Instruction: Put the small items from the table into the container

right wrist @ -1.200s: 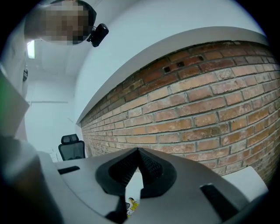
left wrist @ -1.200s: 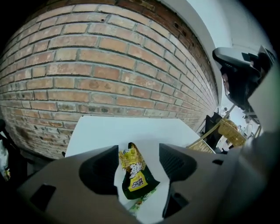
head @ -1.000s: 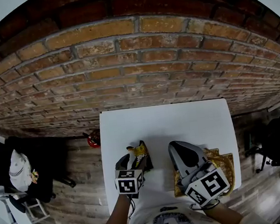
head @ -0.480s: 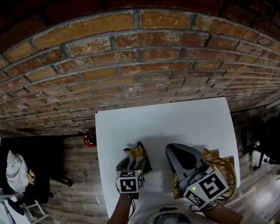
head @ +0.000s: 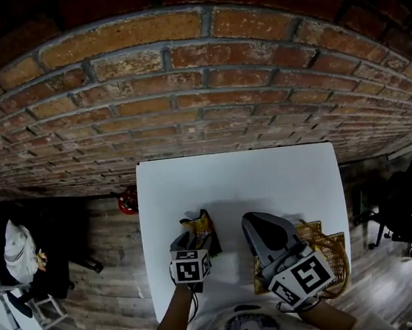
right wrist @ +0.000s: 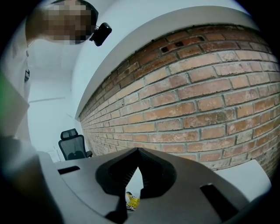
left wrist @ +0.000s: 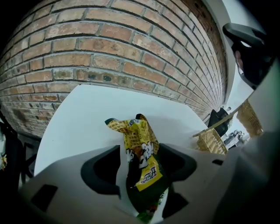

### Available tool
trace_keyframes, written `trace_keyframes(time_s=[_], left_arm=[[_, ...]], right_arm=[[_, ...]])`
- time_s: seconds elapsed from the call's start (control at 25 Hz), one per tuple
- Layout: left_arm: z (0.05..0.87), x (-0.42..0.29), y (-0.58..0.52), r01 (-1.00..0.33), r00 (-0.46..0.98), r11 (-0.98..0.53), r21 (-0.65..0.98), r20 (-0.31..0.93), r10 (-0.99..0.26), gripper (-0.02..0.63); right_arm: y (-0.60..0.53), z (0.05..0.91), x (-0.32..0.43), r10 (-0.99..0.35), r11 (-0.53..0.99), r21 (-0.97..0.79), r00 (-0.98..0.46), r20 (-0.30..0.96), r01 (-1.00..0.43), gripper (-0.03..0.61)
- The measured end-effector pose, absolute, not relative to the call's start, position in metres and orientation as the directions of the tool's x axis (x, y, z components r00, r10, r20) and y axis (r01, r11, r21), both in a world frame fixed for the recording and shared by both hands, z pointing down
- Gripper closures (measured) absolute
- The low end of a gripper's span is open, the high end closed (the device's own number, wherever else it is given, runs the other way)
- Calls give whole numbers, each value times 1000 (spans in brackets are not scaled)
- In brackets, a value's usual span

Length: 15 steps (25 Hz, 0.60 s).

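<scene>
Clamping a crumpled yellow snack packet between its jaws, the left gripper is hovering over the near part of the white table, left of centre. In the left gripper view the jaws are pressing on the packet's lower, darker half from both sides, while its yellow top is sticking out past the fingertips and flaring above them. Whether the packet's free end is touching the tabletop cannot be told from either view. The right gripper is sitting to the right with its jaws closed on nothing: in the right gripper view the tips are meeting, and only a thin wedge of gap is opening below them, through which a strip of table and a scrap of the yellow packet are showing. In the head view this gripper is hanging over the left edge of a woven wicker basket, which is standing at the table's near right corner. The packet is outside the basket, to its left, with the right gripper between the two. Each gripper is carrying its marker cube at the near end, close to the person's body. A brick wall is rising behind the table's far edge, and a black office chair is showing in the right gripper view.
</scene>
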<state>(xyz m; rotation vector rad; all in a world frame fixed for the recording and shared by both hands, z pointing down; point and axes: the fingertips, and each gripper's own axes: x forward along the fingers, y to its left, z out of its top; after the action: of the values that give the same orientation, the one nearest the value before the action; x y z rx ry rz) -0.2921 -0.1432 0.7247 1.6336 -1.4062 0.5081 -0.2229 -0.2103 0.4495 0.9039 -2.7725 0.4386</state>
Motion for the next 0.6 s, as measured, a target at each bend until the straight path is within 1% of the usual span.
trace_keyframes(time_s=[0.32, 0.6], left_arm=[[732, -291, -143, -937, 267, 43, 347, 790, -551, 293], [732, -291, -141, -939, 270, 35, 343, 793, -546, 324]], right_arm=[[-213, 455, -227, -535, 770, -227, -797, 280, -597, 560], [-211, 456, -226, -537, 767, -229, -795, 283, -600, 560]])
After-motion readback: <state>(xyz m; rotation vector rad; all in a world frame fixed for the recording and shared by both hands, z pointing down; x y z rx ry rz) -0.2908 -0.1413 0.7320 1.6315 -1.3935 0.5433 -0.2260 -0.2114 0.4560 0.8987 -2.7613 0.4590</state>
